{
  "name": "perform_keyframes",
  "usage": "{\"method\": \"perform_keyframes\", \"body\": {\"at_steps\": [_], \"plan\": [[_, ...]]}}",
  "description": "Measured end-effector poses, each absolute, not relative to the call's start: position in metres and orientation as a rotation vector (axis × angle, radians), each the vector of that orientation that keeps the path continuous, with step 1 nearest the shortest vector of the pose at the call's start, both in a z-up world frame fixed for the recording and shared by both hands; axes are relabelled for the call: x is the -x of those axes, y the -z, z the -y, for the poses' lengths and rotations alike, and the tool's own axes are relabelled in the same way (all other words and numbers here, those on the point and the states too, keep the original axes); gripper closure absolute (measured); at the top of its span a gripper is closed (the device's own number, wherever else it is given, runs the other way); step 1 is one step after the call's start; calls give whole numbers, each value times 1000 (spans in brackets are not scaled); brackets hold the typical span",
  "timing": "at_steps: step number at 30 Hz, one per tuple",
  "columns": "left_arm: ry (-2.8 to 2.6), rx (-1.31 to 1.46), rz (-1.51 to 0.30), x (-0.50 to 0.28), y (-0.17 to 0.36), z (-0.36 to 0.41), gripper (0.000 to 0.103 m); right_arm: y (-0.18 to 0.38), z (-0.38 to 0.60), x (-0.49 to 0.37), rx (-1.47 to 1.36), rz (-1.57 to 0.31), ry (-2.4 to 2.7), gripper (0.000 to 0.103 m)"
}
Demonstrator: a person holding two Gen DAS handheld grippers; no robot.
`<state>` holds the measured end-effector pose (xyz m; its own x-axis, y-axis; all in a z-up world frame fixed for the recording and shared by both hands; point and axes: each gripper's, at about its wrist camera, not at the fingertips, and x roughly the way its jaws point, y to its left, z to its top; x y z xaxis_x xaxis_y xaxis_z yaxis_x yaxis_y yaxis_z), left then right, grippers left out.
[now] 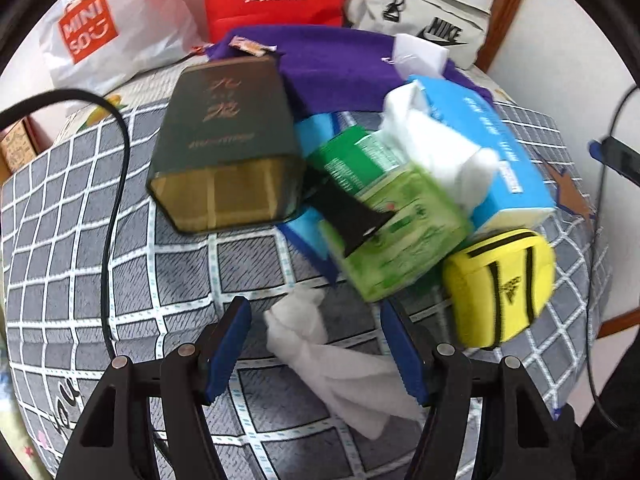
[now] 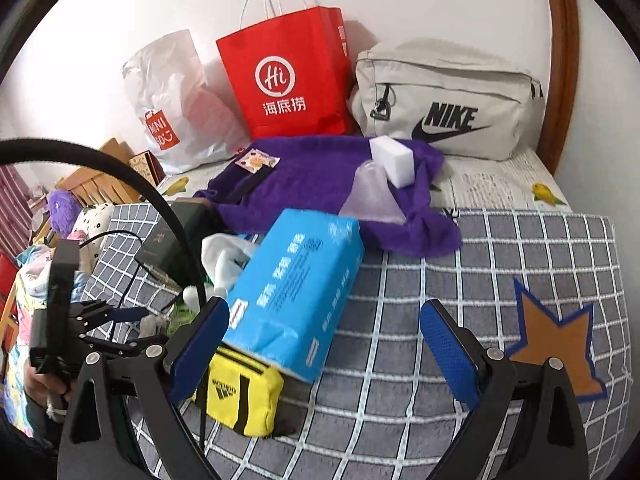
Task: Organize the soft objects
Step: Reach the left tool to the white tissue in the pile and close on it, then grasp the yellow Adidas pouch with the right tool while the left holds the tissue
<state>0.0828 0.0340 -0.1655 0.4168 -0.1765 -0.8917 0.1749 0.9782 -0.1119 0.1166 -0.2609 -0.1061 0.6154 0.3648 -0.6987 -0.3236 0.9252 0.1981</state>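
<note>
A crumpled white tissue (image 1: 332,368) lies on the grey checked bedspread (image 1: 160,280) between the blue pads of my open left gripper (image 1: 316,320). Beyond it lie a green tissue pack (image 1: 392,216), a blue tissue pack (image 1: 492,148), a yellow Adidas pouch (image 1: 500,288) and a purple towel (image 1: 340,68). My right gripper (image 2: 324,320) is open and empty, with the blue tissue pack (image 2: 296,288) and the yellow pouch (image 2: 244,392) by its left finger. The purple towel (image 2: 320,184) carries a white sponge (image 2: 392,160).
A dark green box (image 1: 228,140) lies on its side at the left. A red paper bag (image 2: 288,76), a white Miniso bag (image 2: 176,108) and a beige Nike bag (image 2: 444,100) stand along the wall. A black cable (image 1: 116,184) crosses the bedspread. The left gripper (image 2: 108,316) shows at left.
</note>
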Motion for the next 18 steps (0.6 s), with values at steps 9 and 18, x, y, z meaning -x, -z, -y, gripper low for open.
{"method": "perform_keyframes", "body": {"at_steps": [9, 18], "plan": [[183, -69, -1030, -68, 186, -34, 44, 126, 262, -102, -55, -873, -407, 8], [156, -41, -984, -62, 183, -42, 82, 154, 232, -85, 16, -961, -535, 9]]}}
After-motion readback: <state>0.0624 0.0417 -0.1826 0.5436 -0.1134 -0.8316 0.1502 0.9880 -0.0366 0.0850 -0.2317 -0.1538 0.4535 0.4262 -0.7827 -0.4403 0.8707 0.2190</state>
